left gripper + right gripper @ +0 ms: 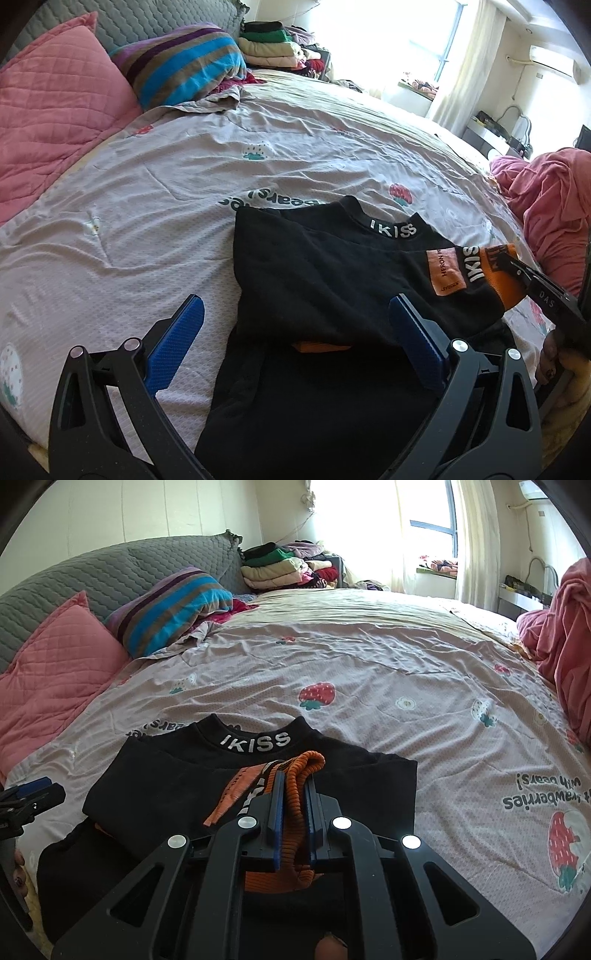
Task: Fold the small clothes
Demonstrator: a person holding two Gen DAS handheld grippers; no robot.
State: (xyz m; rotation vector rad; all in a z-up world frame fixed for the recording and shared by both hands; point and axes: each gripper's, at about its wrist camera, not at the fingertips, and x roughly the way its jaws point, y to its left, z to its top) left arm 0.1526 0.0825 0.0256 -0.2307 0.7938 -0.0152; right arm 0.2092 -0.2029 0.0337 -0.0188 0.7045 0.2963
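A small black top (325,280) with a white "IKISS" collar and orange cuffs lies partly folded on the bed sheet (155,192). It also shows in the right wrist view (177,786). My left gripper (295,325) is open and empty, its blue fingers straddling the top's left folded part. My right gripper (295,794) is shut on the orange ribbed sleeve cuff (301,775) and holds it over the top's body. In the left wrist view the right gripper (513,264) pinches the cuff (498,280) at the top's right side.
A pink quilted pillow (55,110) and a striped pillow (181,62) lie at the headboard. Folded clothes (280,568) are stacked at the far corner. A pink blanket (561,635) is bunched on the right edge. The strawberry-print sheet stretches beyond the top.
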